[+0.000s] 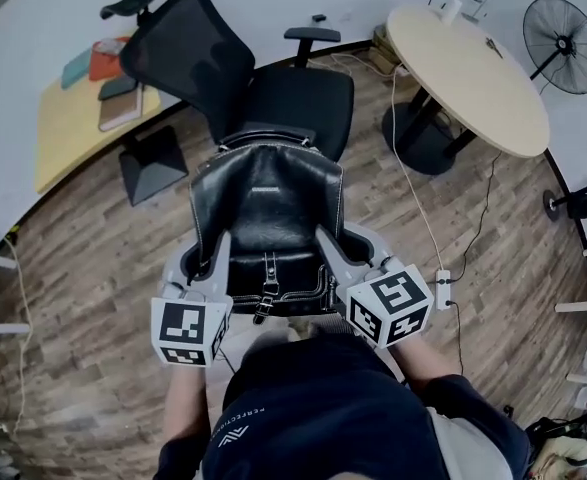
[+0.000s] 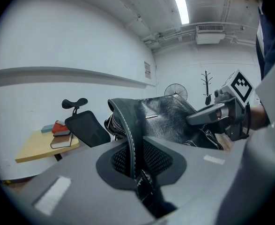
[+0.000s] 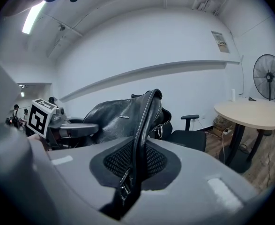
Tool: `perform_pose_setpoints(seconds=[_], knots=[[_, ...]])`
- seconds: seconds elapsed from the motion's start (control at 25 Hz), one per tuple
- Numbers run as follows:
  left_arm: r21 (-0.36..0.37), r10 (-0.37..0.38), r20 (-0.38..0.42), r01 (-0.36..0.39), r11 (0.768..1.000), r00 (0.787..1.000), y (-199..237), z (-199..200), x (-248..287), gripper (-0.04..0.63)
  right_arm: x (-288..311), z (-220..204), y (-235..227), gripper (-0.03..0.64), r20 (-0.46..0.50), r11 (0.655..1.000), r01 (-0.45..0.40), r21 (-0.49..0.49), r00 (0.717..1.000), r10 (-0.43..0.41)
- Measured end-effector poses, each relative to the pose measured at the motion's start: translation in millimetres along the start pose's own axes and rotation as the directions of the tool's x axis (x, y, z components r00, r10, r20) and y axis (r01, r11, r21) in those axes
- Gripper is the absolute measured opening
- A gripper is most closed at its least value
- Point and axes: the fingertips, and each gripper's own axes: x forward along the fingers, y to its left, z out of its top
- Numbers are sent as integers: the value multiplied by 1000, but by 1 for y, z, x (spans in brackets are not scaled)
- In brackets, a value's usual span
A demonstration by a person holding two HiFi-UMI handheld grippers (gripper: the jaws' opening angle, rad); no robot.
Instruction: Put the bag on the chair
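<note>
black leather bag (image 1: pixel 268 218) held up btwn l gripper (image 1: pixel 201 268) & r gripper (image 1: pixel 361 253), each pinching a side strap (image 2: pixel 128 139); office chair (image 1: pixel 298 103) seat dead ahead, equally near both.

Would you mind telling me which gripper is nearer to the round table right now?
Right. The right gripper, gripping one bag strap, has the round table ahead to its right. The left gripper grips the other strap across the bag, farther from the table.
</note>
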Motion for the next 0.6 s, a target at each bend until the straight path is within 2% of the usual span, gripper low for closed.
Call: perform_pose_setpoints(seconds=[0.28,0.6], knots=[[7,-47,-14,47,999,999,14,5,34,57,20,8,-18,43,-23,1000,22,19,999,-22],[32,-64,-16,64,997,998,19,40,111,57,48,41,-85,42,8,999,28,35,1000,-28]])
